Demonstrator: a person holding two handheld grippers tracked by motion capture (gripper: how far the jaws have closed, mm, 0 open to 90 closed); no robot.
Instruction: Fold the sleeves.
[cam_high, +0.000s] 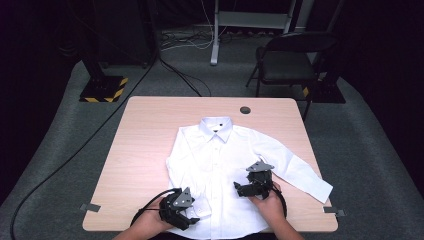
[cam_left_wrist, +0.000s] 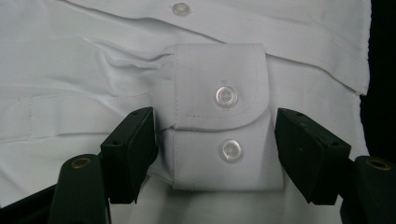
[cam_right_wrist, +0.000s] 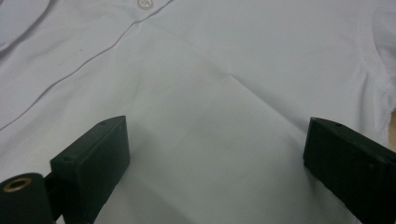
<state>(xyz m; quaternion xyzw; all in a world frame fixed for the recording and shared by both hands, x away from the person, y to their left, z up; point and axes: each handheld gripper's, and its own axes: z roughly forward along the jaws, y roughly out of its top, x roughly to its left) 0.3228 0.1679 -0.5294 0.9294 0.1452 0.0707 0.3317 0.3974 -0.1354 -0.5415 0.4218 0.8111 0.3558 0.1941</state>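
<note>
Nearest the high camera, the person's two hands hold grippers over the near hem of a white dress shirt (cam_high: 220, 165), which lies face up and buttoned in the middle of the wooden table (cam_high: 145, 145), collar at the far side. Its right sleeve (cam_high: 295, 167) stretches out toward the table's right edge; the left sleeve is folded in, so its cuff (cam_left_wrist: 219, 121) lies on the shirt front near the left hem.

In the left gripper view, the left gripper (cam_left_wrist: 215, 149) straddles that buttoned cuff, jaws spread on either side. One pad looks to be at the cuff's edge; the other stands clear, so nothing is pinched yet. To grip well, I would close squarely across the cuff, catching both of its layers but not the shirt front beneath.

Over the shirt front's right half, the right gripper (cam_right_wrist: 215, 163) has its jaws spread wide above smooth fabric, holding nothing; it could pin the body flat.
</note>
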